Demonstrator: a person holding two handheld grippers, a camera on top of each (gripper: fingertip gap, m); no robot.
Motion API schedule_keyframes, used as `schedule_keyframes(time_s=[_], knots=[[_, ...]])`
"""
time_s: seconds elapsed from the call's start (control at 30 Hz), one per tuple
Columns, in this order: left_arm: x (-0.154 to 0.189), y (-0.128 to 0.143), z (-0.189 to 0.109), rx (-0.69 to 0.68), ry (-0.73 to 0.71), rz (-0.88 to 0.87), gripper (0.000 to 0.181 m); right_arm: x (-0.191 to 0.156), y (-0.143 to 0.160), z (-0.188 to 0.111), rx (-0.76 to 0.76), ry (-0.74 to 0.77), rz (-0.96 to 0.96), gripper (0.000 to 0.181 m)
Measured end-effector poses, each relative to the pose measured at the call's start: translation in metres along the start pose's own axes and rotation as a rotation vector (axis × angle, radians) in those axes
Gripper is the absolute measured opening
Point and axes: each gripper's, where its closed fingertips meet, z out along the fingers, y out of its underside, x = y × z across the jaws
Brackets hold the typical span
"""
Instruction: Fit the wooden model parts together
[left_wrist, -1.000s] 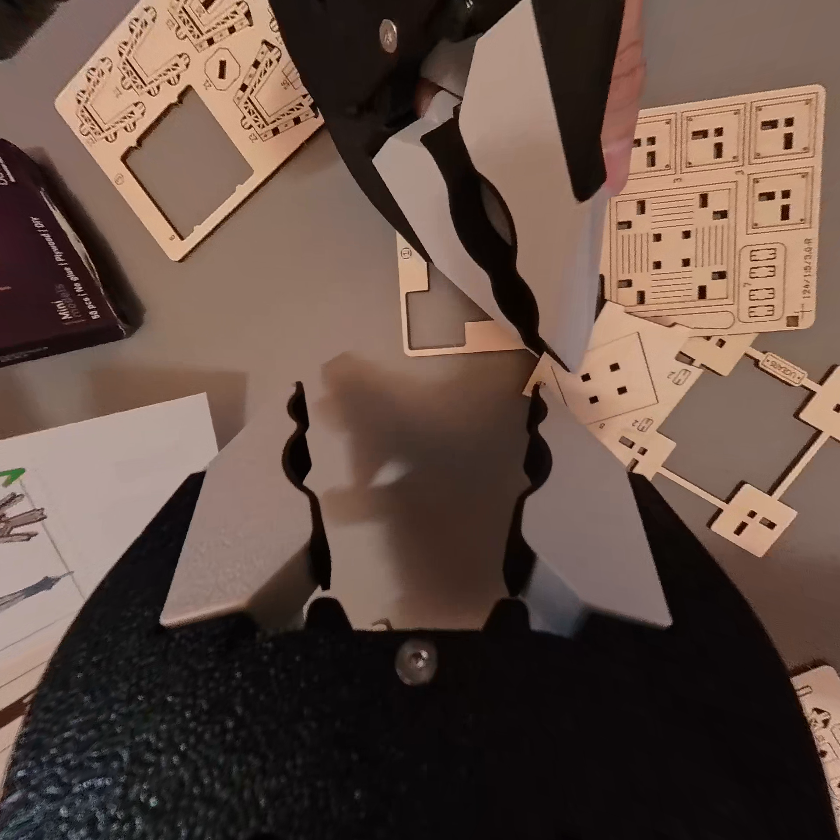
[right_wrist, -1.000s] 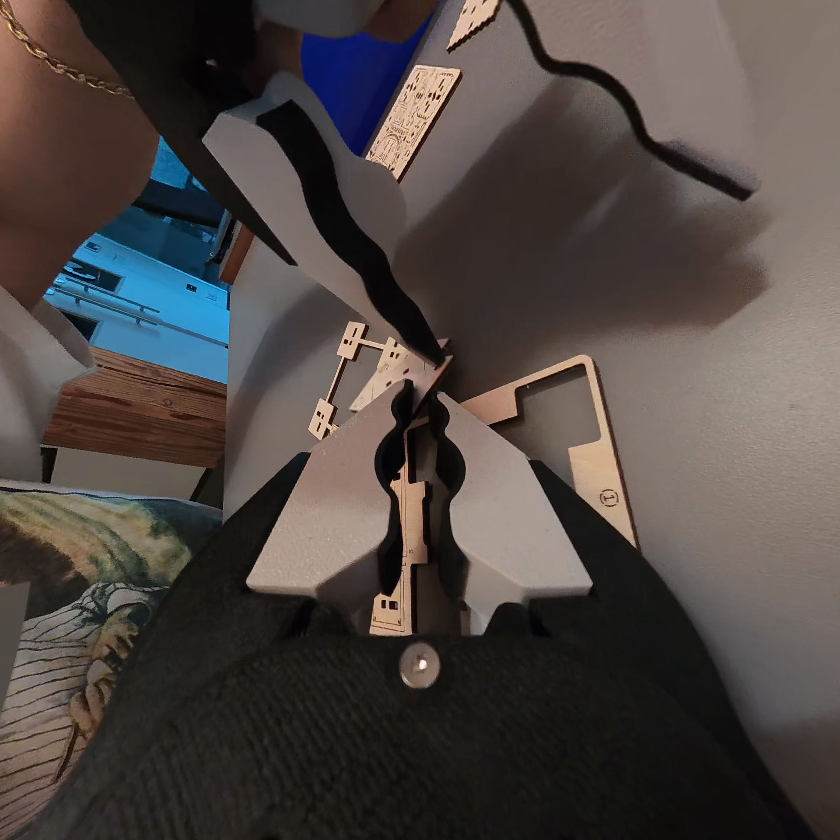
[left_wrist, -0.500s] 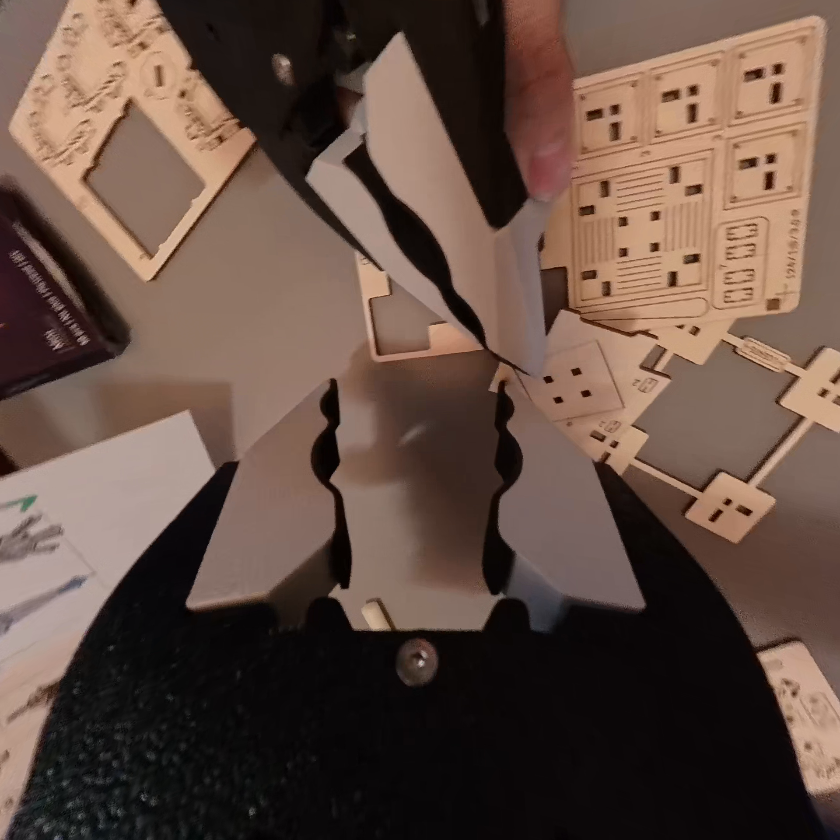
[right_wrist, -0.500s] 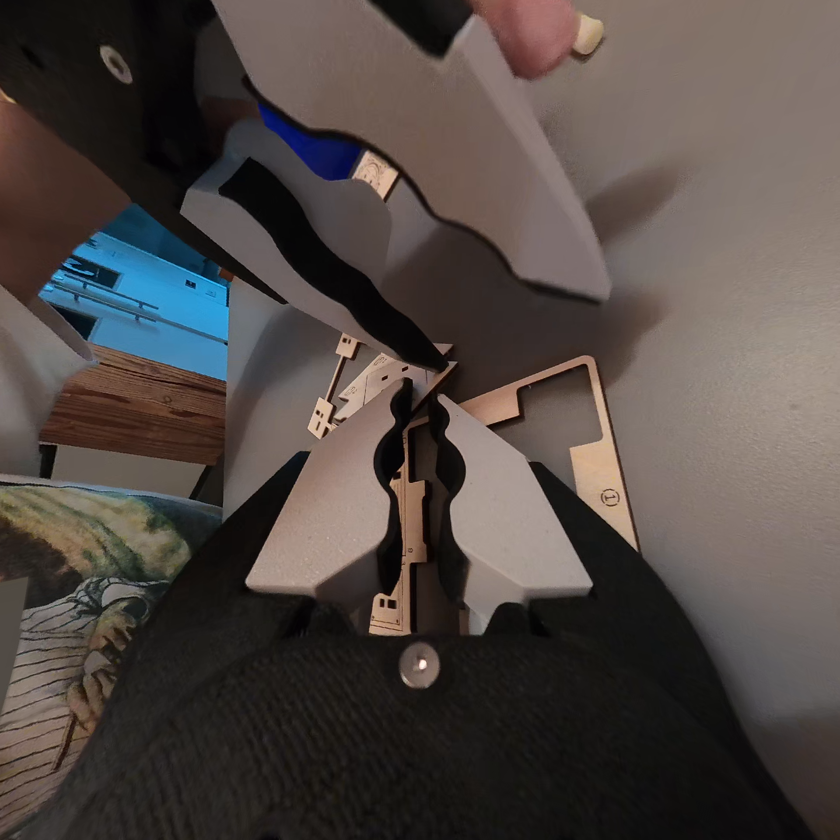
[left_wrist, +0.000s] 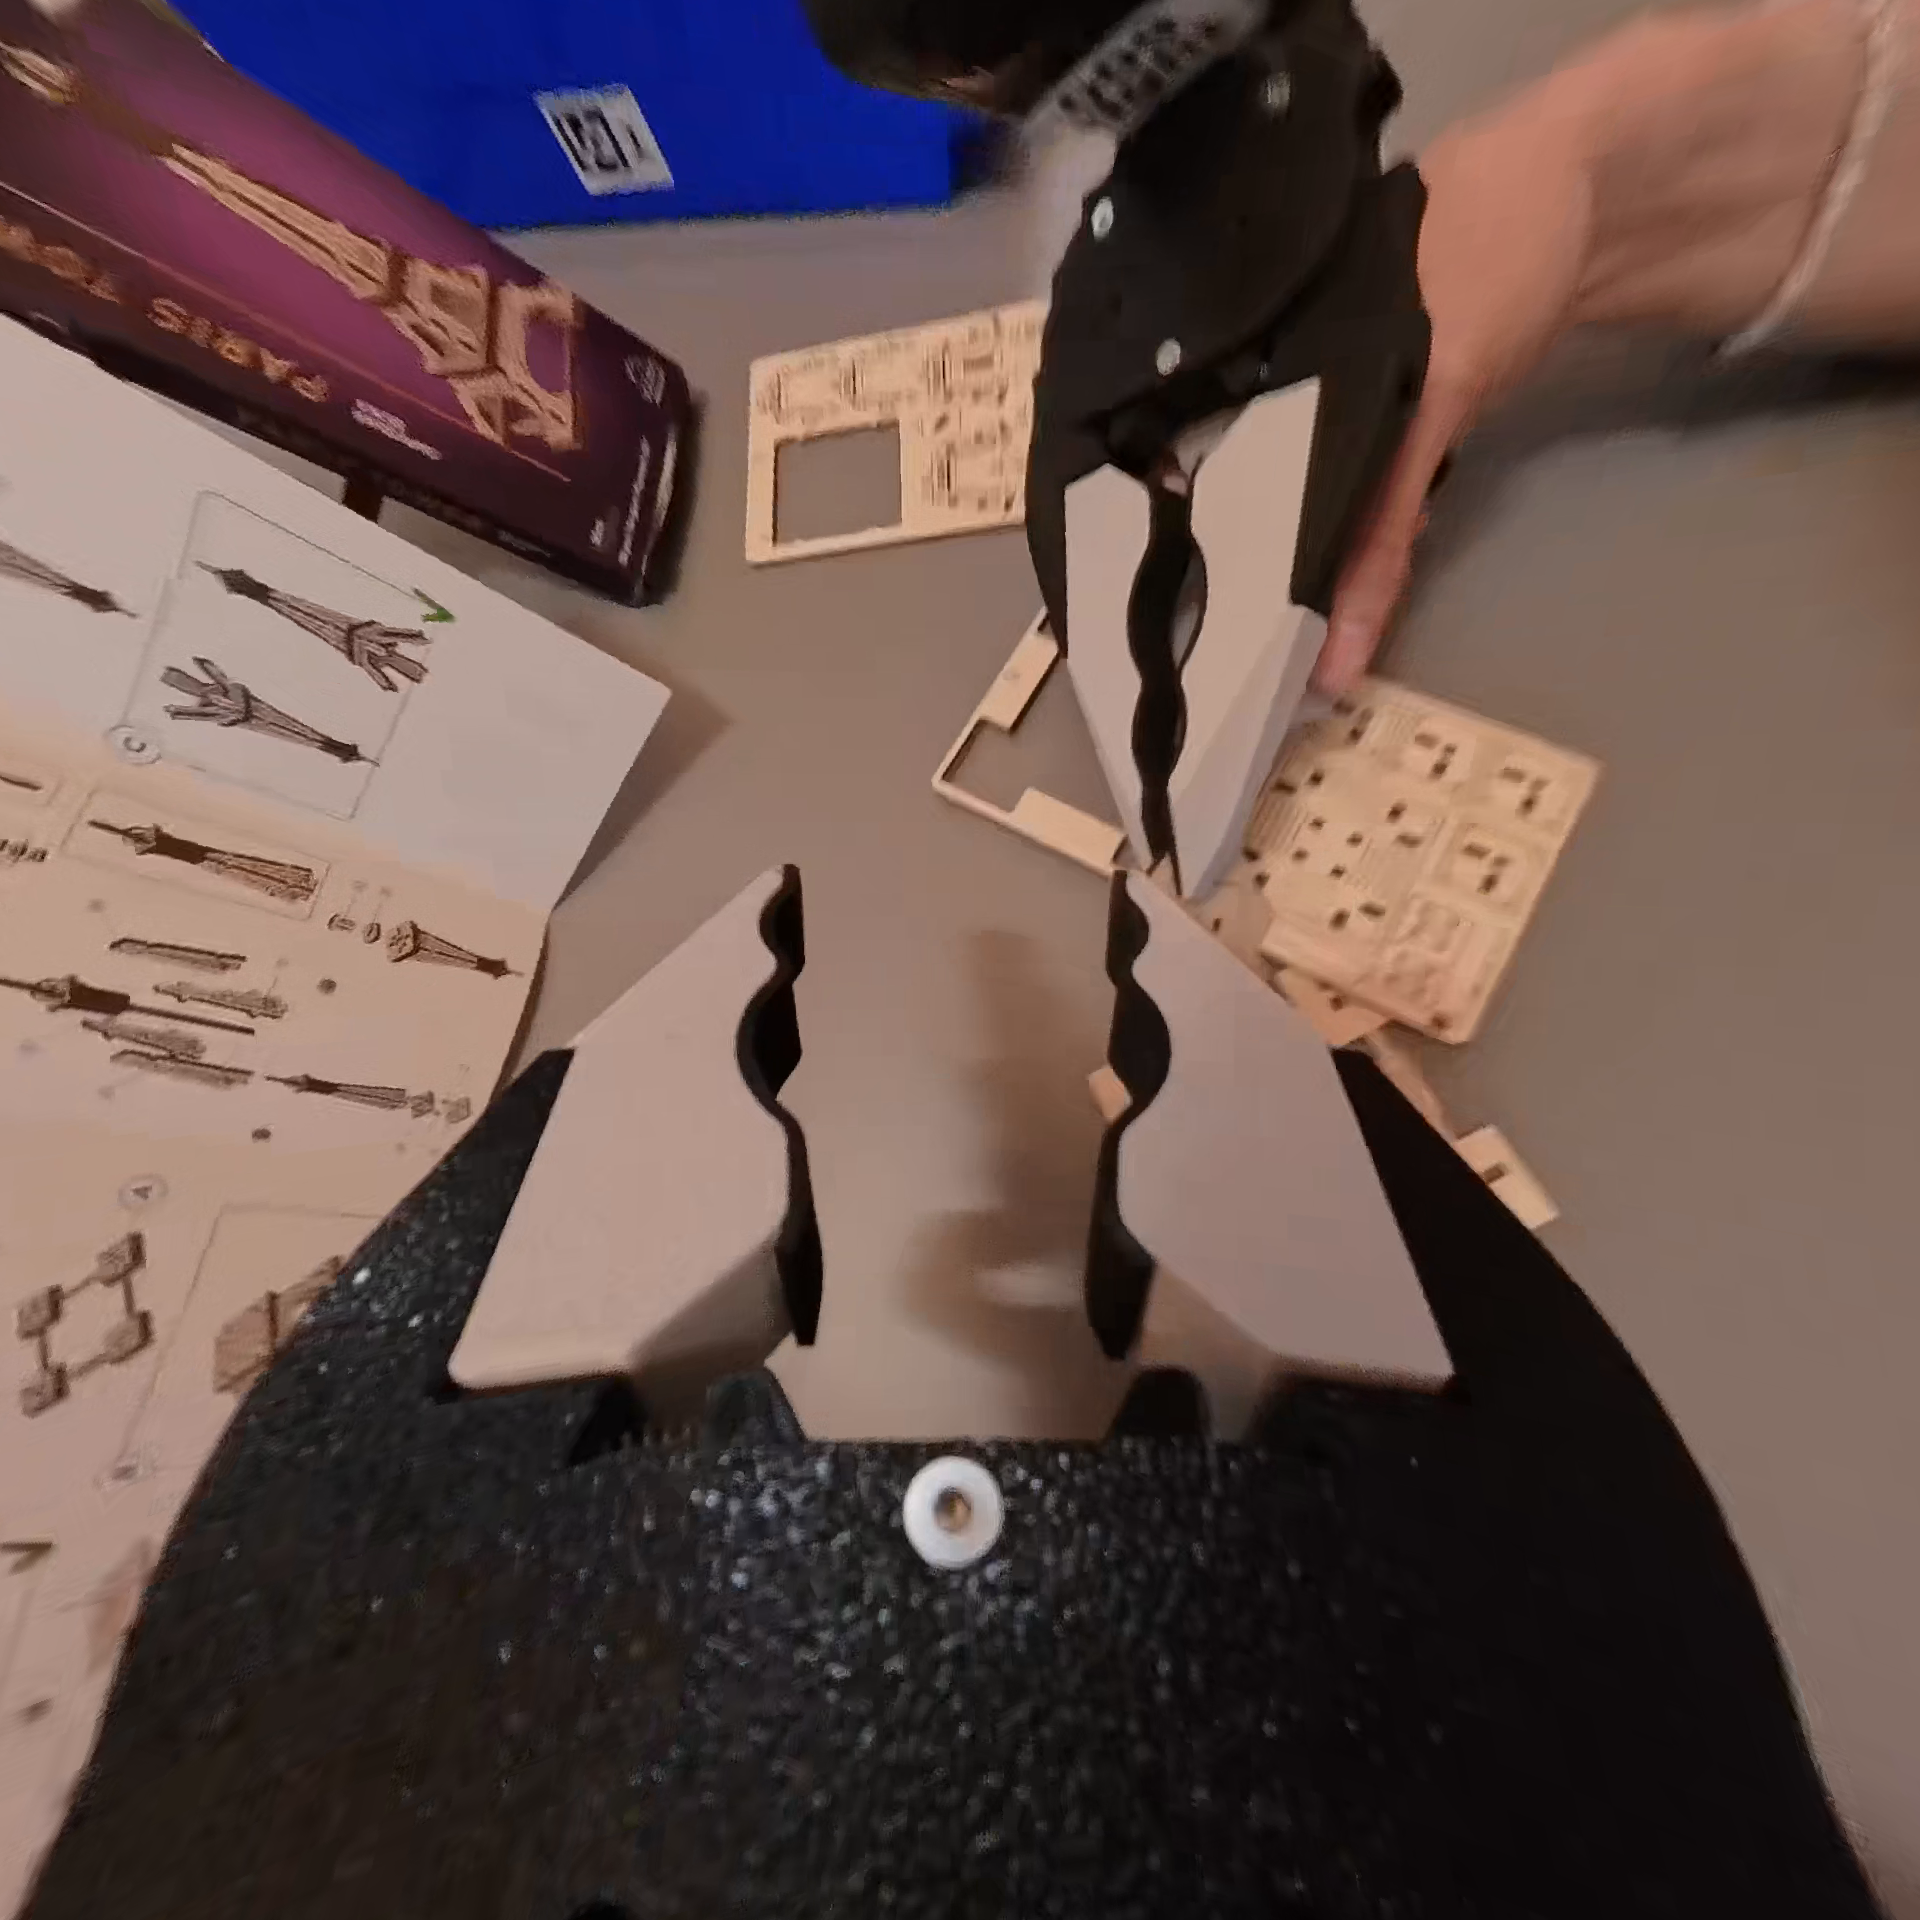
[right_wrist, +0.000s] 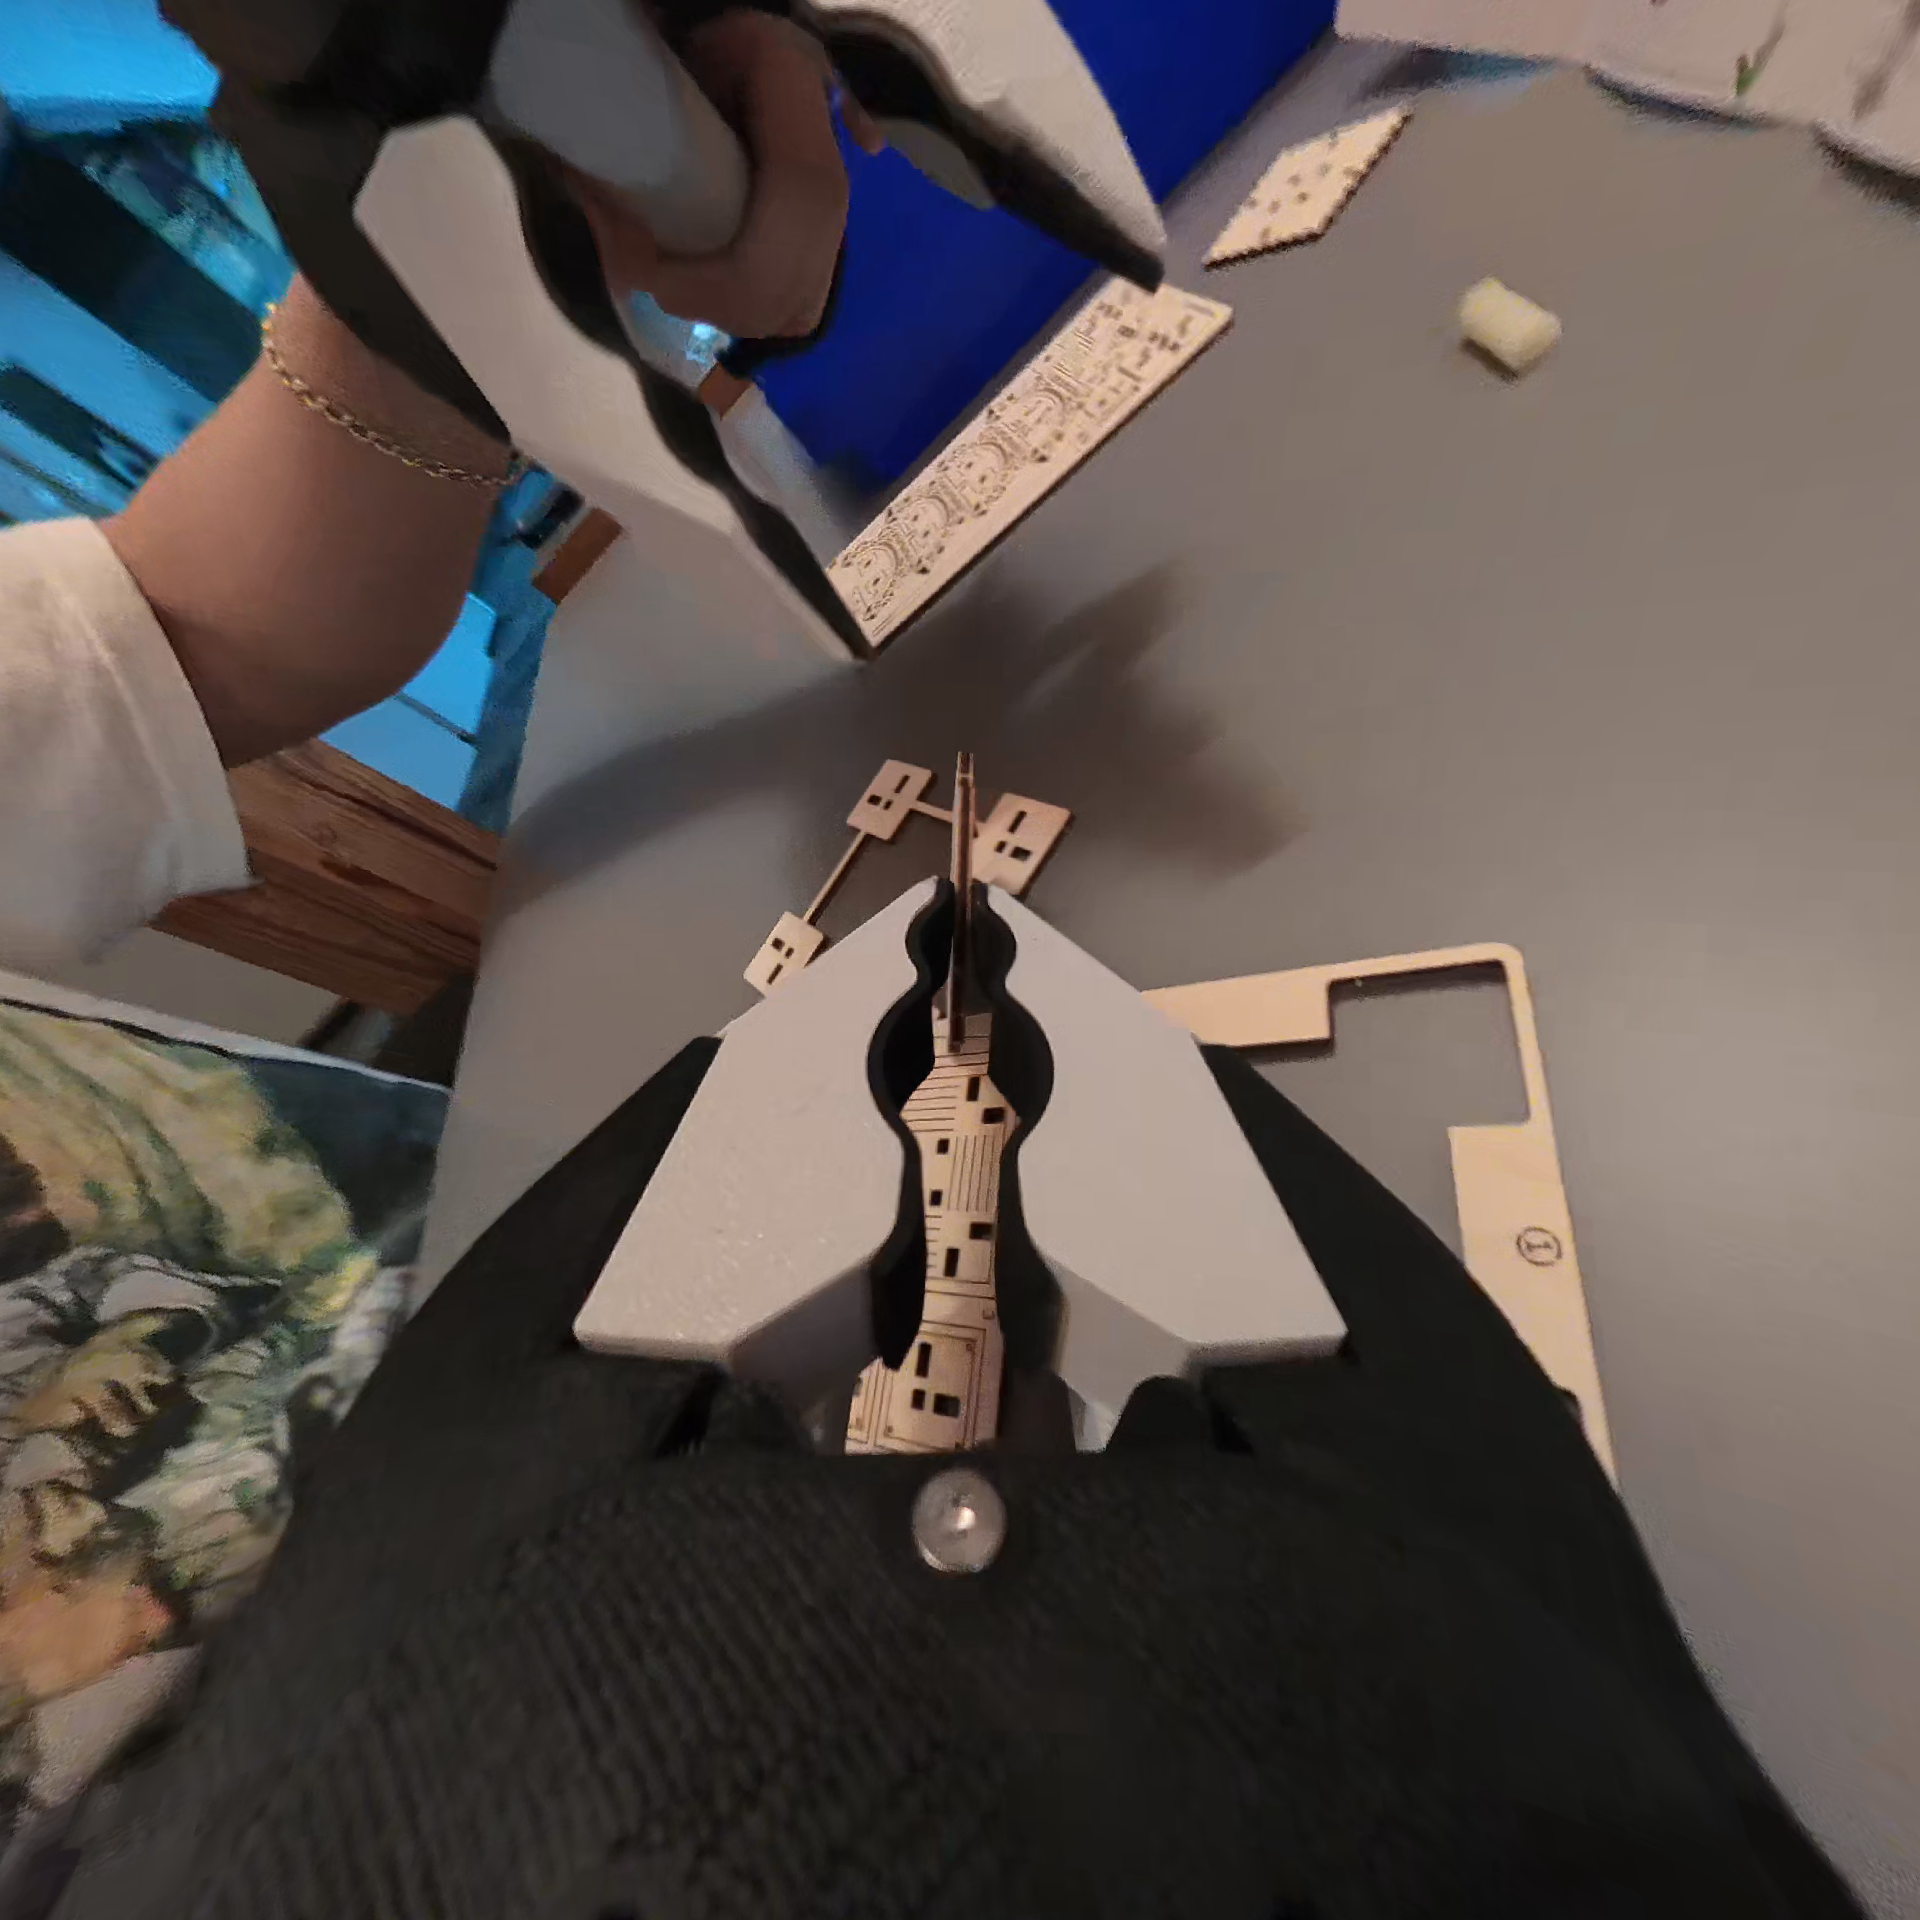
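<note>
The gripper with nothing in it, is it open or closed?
Open. The left gripper has its two fingers spread wide, with bare grey table showing between them.

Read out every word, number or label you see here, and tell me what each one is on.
I don't repeat writing; these bear it:
Purple box: printed lettering, partly blurred.
White label on the blue bin: blurred.
Instruction sheet: tiny marks, unreadable.
Wooden frame: one circled mark.
Wooden part in the right gripper: slots and lines, no writing legible.

left gripper (left_wrist: 956, 894) fingers apart, right gripper (left_wrist: 1169, 857) clamping wooden sheet (left_wrist: 1382, 873)
</note>
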Motion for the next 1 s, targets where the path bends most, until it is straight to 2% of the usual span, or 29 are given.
schedule_keyframes(time_s=[0.13, 0.2, 0.3, 0.37, 0.4, 0.47, 0.57, 0.77, 1.0], knots=[[0.019, -0.025, -0.033, 0.241, -0.063, -0.066, 0.046, -0.030, -0.018, -0.012, 0.071, 0.076, -0.354, 0.001], [0.028, -0.028, -0.047, 0.294, -0.102, -0.077, 0.042, -0.043, -0.030, -0.021, 0.118, 0.208, -0.639, 0.001], [0.044, -0.029, -0.059, 0.315, -0.136, -0.059, 0.029, -0.049, -0.041, -0.034, 0.109, 0.574, -1.166, 0.001], [0.056, -0.027, -0.060, 0.284, -0.140, -0.055, 0.027, -0.042, -0.035, -0.035, -0.020, 0.788, -1.463, 0.000], [0.062, -0.025, -0.059, 0.257, -0.140, -0.050, 0.026, -0.040, -0.032, -0.035, -0.064, 0.874, -1.592, 0.000], [0.066, -0.019, -0.055, 0.205, -0.175, -0.044, 0.021, -0.044, -0.028, -0.027, -0.090, 0.938, -1.777, 0.000], [0.067, -0.012, -0.051, 0.147, -0.209, -0.065, 0.016, -0.056, -0.036, -0.022, -0.055, 1.005, -1.922, 0.000], [0.070, -0.010, -0.050, 0.133, -0.199, -0.083, 0.006, -0.051, -0.032, -0.020, -0.097, 1.048, -2.012, 0.000], [0.074, -0.003, -0.038, 0.024, -0.166, 0.008, 0.012, -0.046, -0.029, -0.017, -0.131, 1.042, -2.044, 0.000]])
